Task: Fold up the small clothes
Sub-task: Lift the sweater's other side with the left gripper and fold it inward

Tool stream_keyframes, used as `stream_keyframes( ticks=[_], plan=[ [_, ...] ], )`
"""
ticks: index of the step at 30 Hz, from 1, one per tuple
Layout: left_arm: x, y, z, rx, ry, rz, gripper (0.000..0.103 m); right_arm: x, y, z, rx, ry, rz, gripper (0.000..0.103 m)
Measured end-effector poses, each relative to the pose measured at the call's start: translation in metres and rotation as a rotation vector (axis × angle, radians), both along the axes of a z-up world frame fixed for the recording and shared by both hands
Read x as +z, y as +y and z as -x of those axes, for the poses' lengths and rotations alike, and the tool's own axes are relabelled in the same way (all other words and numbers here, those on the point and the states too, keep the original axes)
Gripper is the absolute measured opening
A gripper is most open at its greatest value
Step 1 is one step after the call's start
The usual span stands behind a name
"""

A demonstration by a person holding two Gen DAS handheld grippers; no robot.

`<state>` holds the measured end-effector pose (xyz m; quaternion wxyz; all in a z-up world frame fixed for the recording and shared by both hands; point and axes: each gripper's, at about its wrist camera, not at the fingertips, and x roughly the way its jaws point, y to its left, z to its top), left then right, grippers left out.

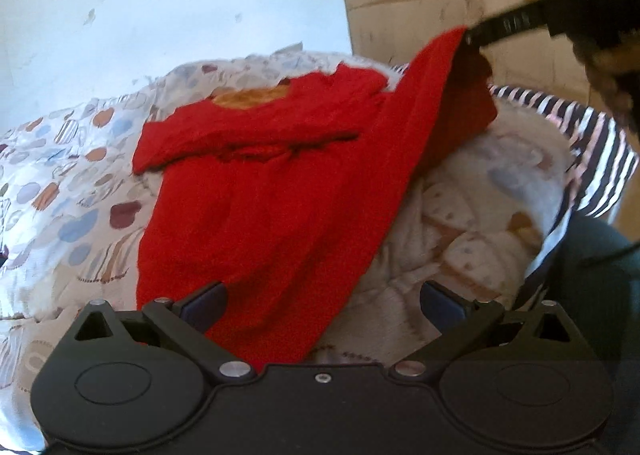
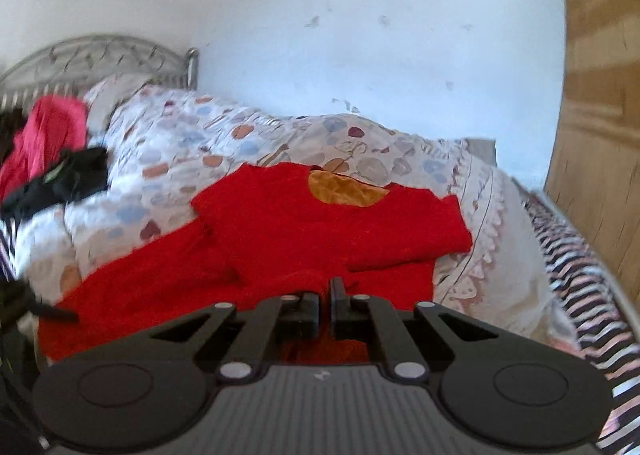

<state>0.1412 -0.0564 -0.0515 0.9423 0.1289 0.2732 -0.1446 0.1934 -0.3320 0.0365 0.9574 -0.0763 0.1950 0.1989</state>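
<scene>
Hidden, cropped and blurred parts, both wrist views

Right gripper [image 2: 325, 295] body covers the near hem of the red garment [image 2: 304, 239], so the pinched edge itself is out of sight; in the left view it is cut by the top right corner and smeared. Left gripper [image 1: 322, 301] housing hides the garment's lowest corner. Orange patch [image 2: 344, 189] at the neck: label or lining, cannot tell. Pink cloth [image 2: 44, 135] and the dark item [image 2: 68, 175] beside it are blurred and cropped at the left edge, kind unclear. Striped fabric [image 2: 580, 295] runs off the right edge.
</scene>
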Motion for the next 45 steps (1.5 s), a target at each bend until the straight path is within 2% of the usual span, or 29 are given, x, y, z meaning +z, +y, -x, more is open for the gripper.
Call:
stream_keyframes(
  ticks=[3,11,14,15,17,20,22,25,28,33,36,40,45],
  plan=[
    [-0.004,0.004,-0.006,0.039,0.02,-0.035,0.102,-0.001,-0.004,-0.015,-0.007,0.027,-0.057,0.006],
    [-0.011,0.024,-0.014,0.109,0.024,-0.108,0.083,-0.005,-0.01,-0.024,-0.023,0.057,-0.096,0.006],
    [-0.01,0.029,-0.012,0.118,0.009,-0.158,0.058,-0.007,-0.011,-0.024,-0.032,0.061,-0.102,0.006],
    [-0.009,0.029,-0.011,0.12,0.005,-0.179,0.045,-0.007,-0.012,-0.024,-0.033,0.063,-0.104,0.006],
    [-0.005,0.037,-0.008,0.117,0.001,-0.205,0.036,-0.007,-0.012,-0.021,-0.036,0.062,-0.105,0.006],
    [0.005,0.05,-0.004,0.132,0.002,-0.188,0.015,-0.007,-0.013,-0.014,-0.037,0.039,-0.108,0.006],
    [0.019,0.064,-0.005,0.152,0.01,-0.097,0.006,-0.004,-0.013,-0.007,-0.046,0.012,-0.114,0.006],
    [0.044,0.086,-0.009,0.193,0.01,0.092,0.006,0.003,-0.013,0.004,-0.059,-0.031,-0.129,0.006],
    [0.071,0.099,-0.015,0.218,-0.031,0.196,0.005,0.015,-0.017,0.008,-0.072,-0.057,-0.16,0.006],
    [0.103,0.106,-0.021,0.221,-0.118,0.282,0.004,0.031,-0.027,0.018,-0.088,-0.1,-0.23,0.005],
    [0.115,0.103,-0.012,0.21,-0.18,0.312,0.004,0.036,-0.032,0.035,-0.078,-0.162,-0.262,0.005],
    [0.118,0.101,0.011,0.179,-0.215,0.361,0.003,0.032,-0.033,0.075,-0.082,-0.288,-0.26,0.005],
    [0.111,0.101,0.043,0.166,-0.21,0.42,0.003,0.014,-0.032,0.123,-0.12,-0.345,-0.294,0.005]
  ],
)
